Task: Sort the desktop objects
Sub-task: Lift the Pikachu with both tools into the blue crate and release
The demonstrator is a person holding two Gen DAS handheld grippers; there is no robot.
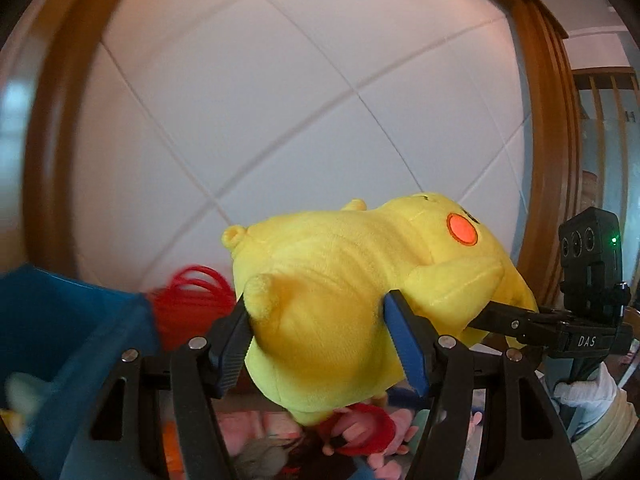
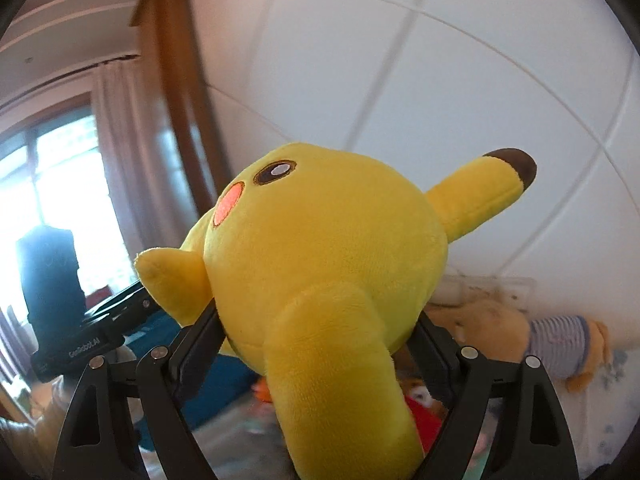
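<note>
Plush: yellow plush toy (image 1: 360, 292) held aloft in front of the tiled wall (image 1: 280, 120), clear of the clutter below; red cheek and dark-tipped ear (image 2: 510, 166) show.
Left gripper (image 1: 320, 344): blue-padded jaws clamped into the toy's lower body.
Right gripper (image 2: 316, 360): jaws pinched on the head end, near one arm.
Below: blue bin (image 1: 72, 332) at lower left, red coil (image 1: 192, 296) just beside it; other soft toys lie blurred underneath, one in a striped shirt (image 2: 556, 336).
Stage (judged): toy in carry; destination not settled by these views.
Handling note: stuffing yields, so keep both grips even, move them together, avoid pulling apart.
</note>
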